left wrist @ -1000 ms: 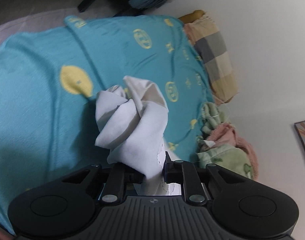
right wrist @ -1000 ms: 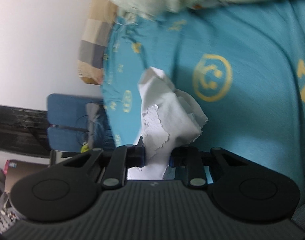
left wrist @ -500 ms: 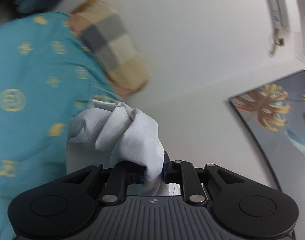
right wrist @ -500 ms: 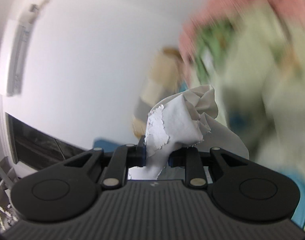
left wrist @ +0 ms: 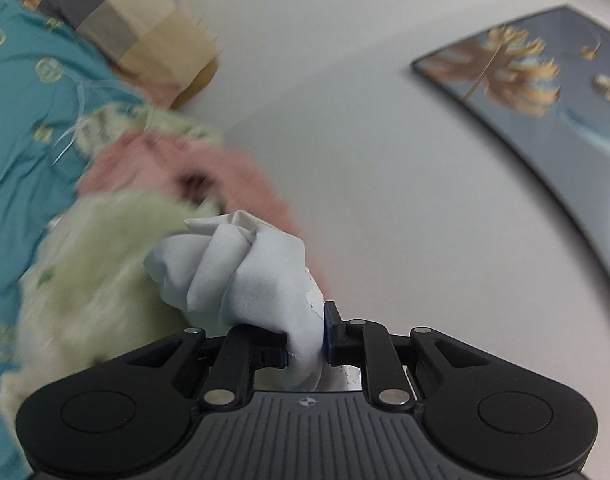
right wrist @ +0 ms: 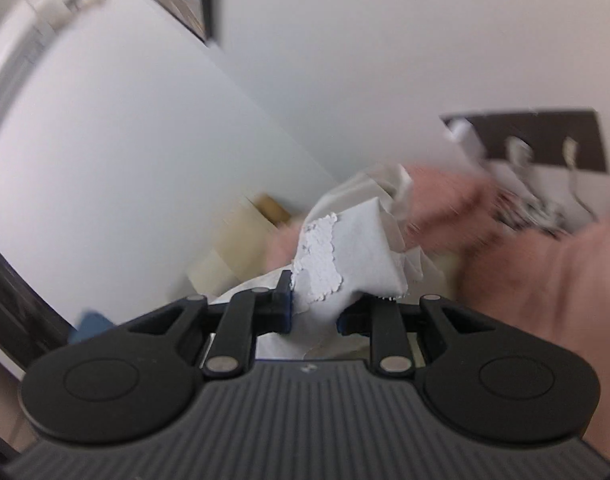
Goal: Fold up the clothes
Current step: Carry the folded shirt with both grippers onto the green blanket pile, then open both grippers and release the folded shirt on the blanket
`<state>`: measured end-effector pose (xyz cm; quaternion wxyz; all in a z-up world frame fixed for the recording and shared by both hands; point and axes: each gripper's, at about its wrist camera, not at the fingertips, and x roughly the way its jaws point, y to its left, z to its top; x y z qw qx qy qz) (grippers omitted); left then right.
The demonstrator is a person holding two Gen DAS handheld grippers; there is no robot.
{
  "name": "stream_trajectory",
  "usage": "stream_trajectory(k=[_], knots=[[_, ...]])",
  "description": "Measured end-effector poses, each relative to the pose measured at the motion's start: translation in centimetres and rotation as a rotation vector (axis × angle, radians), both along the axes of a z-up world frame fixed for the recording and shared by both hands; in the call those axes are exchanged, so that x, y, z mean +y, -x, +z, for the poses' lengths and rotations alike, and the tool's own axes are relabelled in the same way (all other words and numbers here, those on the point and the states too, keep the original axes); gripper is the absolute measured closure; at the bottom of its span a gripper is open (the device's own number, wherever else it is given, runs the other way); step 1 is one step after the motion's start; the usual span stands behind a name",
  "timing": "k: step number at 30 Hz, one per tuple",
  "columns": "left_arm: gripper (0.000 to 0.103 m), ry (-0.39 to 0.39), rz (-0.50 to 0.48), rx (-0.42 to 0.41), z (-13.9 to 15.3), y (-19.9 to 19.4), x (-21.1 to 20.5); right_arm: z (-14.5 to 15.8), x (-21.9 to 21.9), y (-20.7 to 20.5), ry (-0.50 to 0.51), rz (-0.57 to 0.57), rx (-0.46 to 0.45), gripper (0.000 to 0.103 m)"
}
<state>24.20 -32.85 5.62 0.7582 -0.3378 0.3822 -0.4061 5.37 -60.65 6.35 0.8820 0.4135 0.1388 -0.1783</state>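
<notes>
Bunching between both grippers' fingers [left wrist: 332, 330], white garment [left wrist: 241, 276] pinched; raised.

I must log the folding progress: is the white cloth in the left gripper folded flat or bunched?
Bunched: the white cloth rises crumpled from the left gripper.

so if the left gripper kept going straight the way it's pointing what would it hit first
Beyond the white garment bunched in its grip, the left gripper points roughly at the pink and green clothes pile and the white wall behind it. The pile probably comes first, though blur leaves depth unclear.
</notes>
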Motion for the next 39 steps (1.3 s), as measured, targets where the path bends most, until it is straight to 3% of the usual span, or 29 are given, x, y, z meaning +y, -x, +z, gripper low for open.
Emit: stream_trajectory(k=[4, 7, 9, 11, 15, 17, 19, 22, 24, 30, 39], knots=[[0.086, -0.123, -0.038, -0.005, -3.6, 2.2, 1.3, -3.8, 1.6, 1.7, -0.012, 0.032, 0.117, 0.08], [0.079, -0.23, -0.065, -0.011, -5.1, 2.8, 1.8, -5.6, 2.8, 2.4, 0.002, 0.026, 0.166, 0.08], [0.066, -0.27, -0.078, -0.03, -5.3, 3.9, 2.6, -6.2, 2.9, 2.6, 0.004, 0.019, 0.184, 0.079], [0.045, -0.329, -0.087, -0.082, -4.4, 4.8, 2.6, -6.0, 2.7, 2.8, -0.014, 0.014, 0.189, 0.077], [0.031, -0.439, -0.112, -0.213, -1.1, 7.3, 2.7, -3.7, 3.4, 4.7, -0.013, -0.014, 0.216, 0.072], [0.013, -0.462, -0.109, -0.292, 0.9, 9.2, 3.3, -2.2, 4.1, 5.9, 0.011, -0.031, 0.232, 0.068], [0.001, -0.478, -0.101, -0.373, 3.1, 11.3, 4.2, -0.5, 4.9, 7.3, 0.057, -0.033, 0.221, 0.051], [0.0, -0.496, -0.094, -0.471, 6.1, 14.6, 5.7, 2.0, 6.4, 9.7, 0.134, -0.045, 0.187, 0.025], [0.0, -0.504, -0.09, -0.519, 7.7, 16.4, 6.7, 3.5, 7.6, 11.1, 0.178, -0.039, 0.157, 0.019], [0.0, -0.51, -0.045, -0.645, 10.7, 22.8, 11.1, 6.2, 12.5, 14.4, 0.302, 0.022, 0.125, 0.02], [0.0, -0.543, -0.013, -0.724, 10.0, 30.0, 16.5, 5.4, 21.0, 17.6, 0.524, 0.077, 0.109, 0.02]])
